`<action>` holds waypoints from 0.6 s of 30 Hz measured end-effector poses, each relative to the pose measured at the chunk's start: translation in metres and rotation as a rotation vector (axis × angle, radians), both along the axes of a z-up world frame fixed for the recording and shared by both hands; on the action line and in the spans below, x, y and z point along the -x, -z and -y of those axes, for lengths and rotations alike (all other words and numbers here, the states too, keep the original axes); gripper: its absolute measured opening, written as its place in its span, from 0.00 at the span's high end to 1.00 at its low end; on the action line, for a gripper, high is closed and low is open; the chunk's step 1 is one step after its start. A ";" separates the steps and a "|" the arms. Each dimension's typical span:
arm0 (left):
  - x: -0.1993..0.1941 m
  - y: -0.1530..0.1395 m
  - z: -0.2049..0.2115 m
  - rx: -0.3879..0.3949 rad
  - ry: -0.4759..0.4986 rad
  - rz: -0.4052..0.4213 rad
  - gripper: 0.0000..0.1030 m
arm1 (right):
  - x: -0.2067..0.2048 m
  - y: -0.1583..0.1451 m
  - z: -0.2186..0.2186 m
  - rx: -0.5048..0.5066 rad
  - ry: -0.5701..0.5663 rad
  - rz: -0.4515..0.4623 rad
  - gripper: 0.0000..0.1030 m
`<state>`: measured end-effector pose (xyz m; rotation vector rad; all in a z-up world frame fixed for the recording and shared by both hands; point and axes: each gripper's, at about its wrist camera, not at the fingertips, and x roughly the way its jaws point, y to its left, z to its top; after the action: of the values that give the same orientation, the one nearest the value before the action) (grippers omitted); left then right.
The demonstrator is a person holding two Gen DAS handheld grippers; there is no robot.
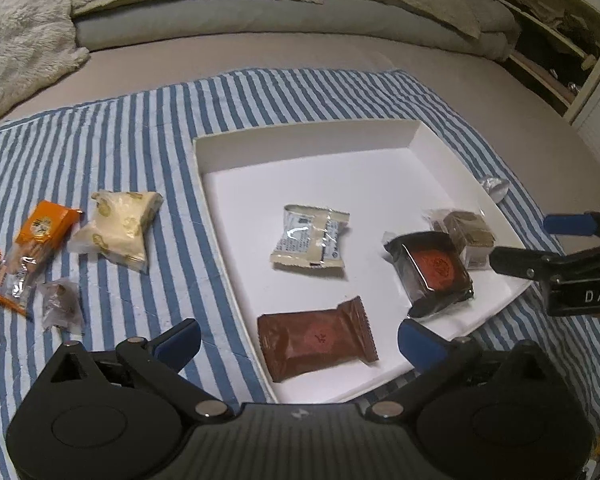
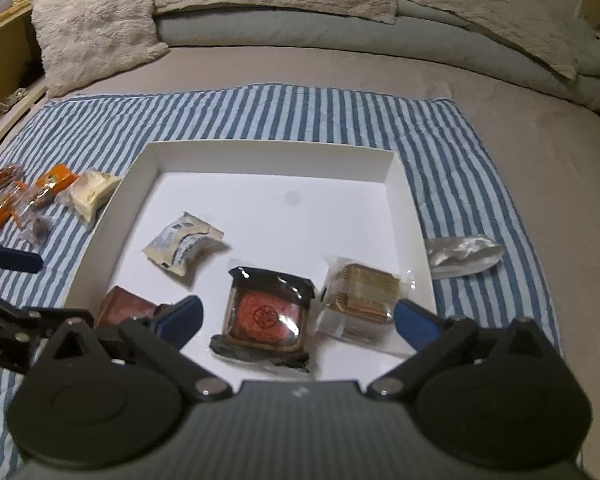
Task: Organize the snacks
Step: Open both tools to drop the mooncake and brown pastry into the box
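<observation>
Both your tools hang open and empty over the near edge of the white box (image 1: 300,132). Under your left tool (image 1: 300,340) lies the brown pack (image 1: 318,340), inside the box, its long axis running across the jaws' gap. Under your right tool (image 2: 298,318) sits the black pack (image 2: 266,316), with the clear-wrapped cake (image 2: 364,296) just beside it on the right. Four snacks are in the box. The rest lie on the striped cloth (image 1: 100,140) to the left of the box: the cream pack (image 1: 116,228) nearest its wall, the orange pack (image 1: 40,232) beyond. Your left hand is the nearer one, and I judge the cream pack its next pick, a swing leftward. A silver wrapper (image 2: 462,254) lies outside the box on the right, nearer your right tool.
</observation>
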<state>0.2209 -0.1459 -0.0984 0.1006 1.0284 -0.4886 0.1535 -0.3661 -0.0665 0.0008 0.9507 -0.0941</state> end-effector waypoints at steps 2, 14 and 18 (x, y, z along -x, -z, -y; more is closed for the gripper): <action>-0.001 -0.003 -0.004 0.009 -0.014 0.011 0.00 | 0.002 -0.001 0.000 0.004 0.001 0.006 0.00; -0.004 -0.019 -0.040 0.022 -0.088 0.072 0.00 | 0.003 -0.009 -0.011 -0.015 0.003 0.048 0.00; -0.008 -0.017 -0.062 0.001 -0.134 0.084 0.00 | 0.000 -0.013 -0.019 -0.033 0.002 0.068 0.00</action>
<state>0.2287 -0.0840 -0.0809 0.0504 0.9463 -0.3600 0.1540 -0.3472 -0.0539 0.0356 0.8844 -0.0794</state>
